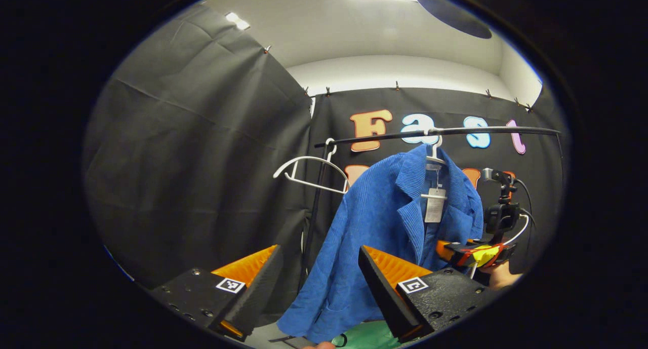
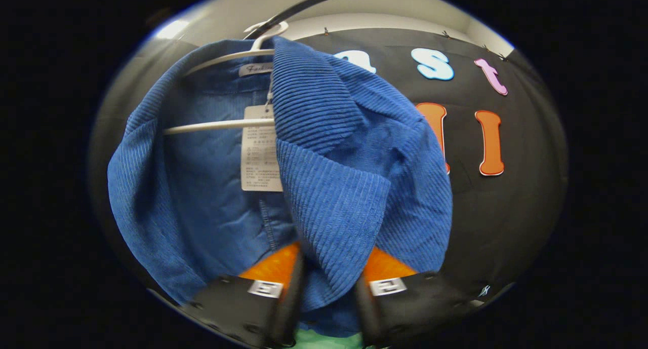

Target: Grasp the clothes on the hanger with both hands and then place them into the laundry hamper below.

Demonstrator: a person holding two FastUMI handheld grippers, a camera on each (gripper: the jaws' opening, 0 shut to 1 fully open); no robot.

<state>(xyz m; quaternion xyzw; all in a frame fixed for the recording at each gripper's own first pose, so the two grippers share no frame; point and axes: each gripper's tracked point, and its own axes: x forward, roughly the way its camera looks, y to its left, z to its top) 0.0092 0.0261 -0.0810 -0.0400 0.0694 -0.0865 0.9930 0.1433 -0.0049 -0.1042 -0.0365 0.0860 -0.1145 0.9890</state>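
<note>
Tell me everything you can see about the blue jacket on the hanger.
The blue jacket looks like ribbed corduroy, with a wide collar and lapels. It hangs open on a white hanger hooked over the dark rail, a paper tag dangling inside. The right gripper has its fingers either side of one front edge; the left gripper is open, short of the cloth.

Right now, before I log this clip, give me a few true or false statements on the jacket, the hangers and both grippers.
1. The blue jacket hangs on a white hanger on the rail. True.
2. The left gripper is shut on the jacket. False: its fingers stand open, short of the cloth.
3. The jacket's front panel lies between the right gripper's fingers. True.
4. The second hanger holds a shirt. False: it is bare.
</note>
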